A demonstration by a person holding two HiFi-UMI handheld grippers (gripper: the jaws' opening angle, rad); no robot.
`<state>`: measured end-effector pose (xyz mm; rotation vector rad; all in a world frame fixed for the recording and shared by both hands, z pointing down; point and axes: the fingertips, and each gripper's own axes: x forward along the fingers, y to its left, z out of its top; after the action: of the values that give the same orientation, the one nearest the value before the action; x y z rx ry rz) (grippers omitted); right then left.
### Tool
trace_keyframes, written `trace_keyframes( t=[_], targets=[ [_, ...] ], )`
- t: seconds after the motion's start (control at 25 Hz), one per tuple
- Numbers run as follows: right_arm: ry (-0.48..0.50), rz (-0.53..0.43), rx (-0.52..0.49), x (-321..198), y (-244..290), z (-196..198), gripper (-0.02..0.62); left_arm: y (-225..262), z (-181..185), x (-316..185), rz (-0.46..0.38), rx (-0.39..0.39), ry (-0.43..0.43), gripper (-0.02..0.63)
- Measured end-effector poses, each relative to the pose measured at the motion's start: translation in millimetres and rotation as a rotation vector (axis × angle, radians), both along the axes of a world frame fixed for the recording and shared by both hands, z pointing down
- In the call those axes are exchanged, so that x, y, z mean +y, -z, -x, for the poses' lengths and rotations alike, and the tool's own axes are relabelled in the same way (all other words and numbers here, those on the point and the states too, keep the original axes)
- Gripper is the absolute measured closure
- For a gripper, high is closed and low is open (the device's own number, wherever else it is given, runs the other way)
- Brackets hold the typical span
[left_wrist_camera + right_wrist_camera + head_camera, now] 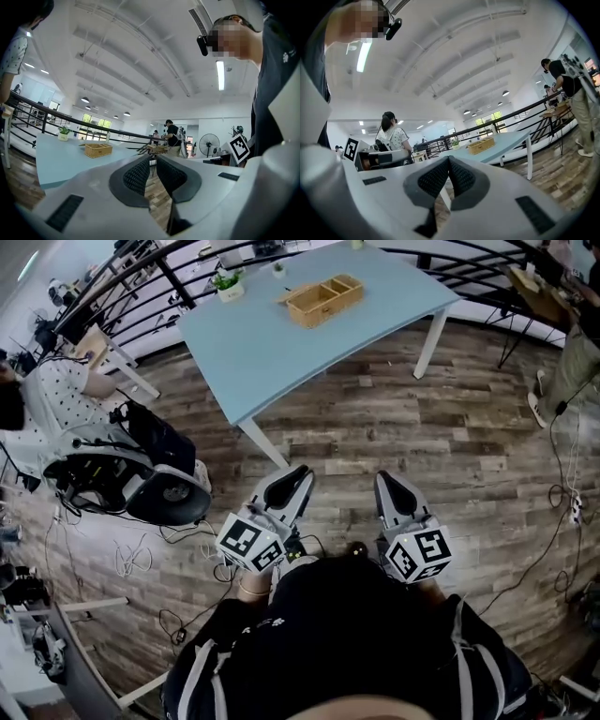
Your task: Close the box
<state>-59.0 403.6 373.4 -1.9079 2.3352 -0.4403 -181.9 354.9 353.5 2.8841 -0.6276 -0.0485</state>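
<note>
We noted an office chair (169, 488) at 9 o'clock. The left gripper (300, 472) held its jaws narrowly apart, empty. The box (324, 298) sat at 12 o'clock, well away on the blue table (272, 352), its compartments exposed. The right gripper (386, 477) held its jaws together, empty.

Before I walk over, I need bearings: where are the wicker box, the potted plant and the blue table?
wicker box (324, 300): head view, its middle.
potted plant (230, 291): head view, its white pot.
blue table (309, 348): head view, bare top.

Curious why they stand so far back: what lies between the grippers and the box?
Head view: only wooden floor, then bare blue tabletop, between the left gripper, right gripper and the box.
</note>
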Motion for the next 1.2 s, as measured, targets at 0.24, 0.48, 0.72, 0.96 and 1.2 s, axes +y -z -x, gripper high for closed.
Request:
trace_keyframes(
  t=[0.24, 0.48, 0.72, 0.96, 1.2],
  targets=[
    [0.006, -0.036, 0.006, 3.8, 4.2, -10.3, 0.595, -2.4, 1.8, 6.8, 0.009, -0.016, 0.040, 0.555],
    [0.005, -0.032, 0.007, 1.2, -0.9, -16.6, 0.595, -6.6, -4.1, 5.8, 0.004, -0.027, 0.022, 0.555],
    [-0.005, -0.009, 0.020, -13.1, -5.2, -26.7, 0.588, -10.5, -22.0, -14.1, 0.007, -0.013, -0.015, 0.555],
    [-0.066, -0.007, 0.032, -37.5, -6.6, -49.5, 0.580, -14.2, -50.6, -45.5, -0.022, 0.002, -0.095, 0.554],
    [-0.069, 0.016, 0.038, -77.5, -16.2, -55.7, 0.563, -26.0, -64.2, -89.3, -0.014, 0.006, -0.128, 0.541]
  ],
)
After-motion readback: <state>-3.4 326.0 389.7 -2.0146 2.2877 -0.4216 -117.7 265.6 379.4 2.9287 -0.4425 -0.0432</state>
